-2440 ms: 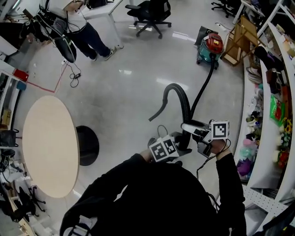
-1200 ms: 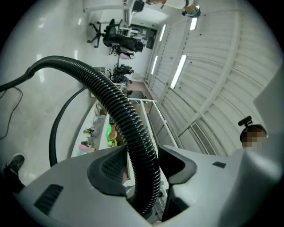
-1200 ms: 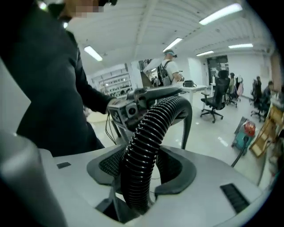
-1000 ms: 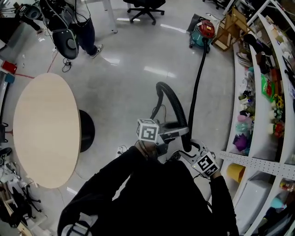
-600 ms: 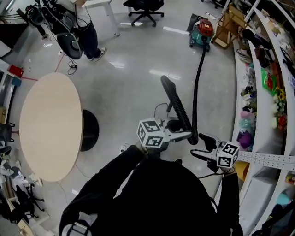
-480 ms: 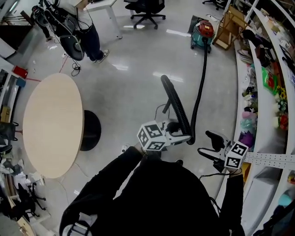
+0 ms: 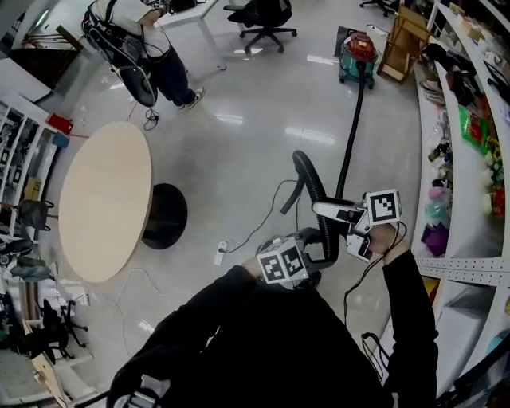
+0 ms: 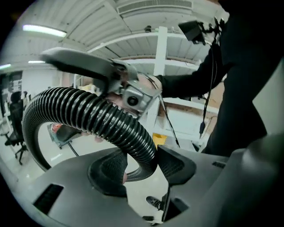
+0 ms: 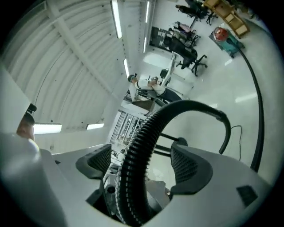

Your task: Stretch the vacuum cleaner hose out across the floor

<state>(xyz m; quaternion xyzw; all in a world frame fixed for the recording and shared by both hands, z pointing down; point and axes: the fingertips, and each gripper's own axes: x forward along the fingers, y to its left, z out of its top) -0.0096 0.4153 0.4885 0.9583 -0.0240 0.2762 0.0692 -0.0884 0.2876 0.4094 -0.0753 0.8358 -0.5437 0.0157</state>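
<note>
The black ribbed hose (image 7: pixel 351 151) runs from the red and teal vacuum cleaner (image 7: pixel 360 54) across the floor to my hands, where it arcs up in a loop. My left gripper (image 7: pixel 315 243) is shut on the hose (image 8: pixel 88 111), both pads pressing its ribs (image 8: pixel 140 166). My right gripper (image 7: pixel 328 212) sits just above it, level. Its jaws have just been opening and stand wide around the hose (image 9: pixel 146 133), with gaps on both sides (image 9: pixel 140 162). The vacuum cleaner (image 9: pixel 222 34) shows far off in the right gripper view.
A round wooden table (image 7: pixel 103 199) on a black base stands at the left. A power strip (image 7: pixel 221 253) with a cable lies on the floor near my feet. Shelves (image 7: pixel 470 119) line the right side. A person (image 7: pixel 151 48) and an office chair (image 7: pixel 267 16) are far back.
My right gripper let go of the hose, swung out to the right with open jaws, then came back up around the hose. My left gripper moved lower and rolled, still holding the hose.
</note>
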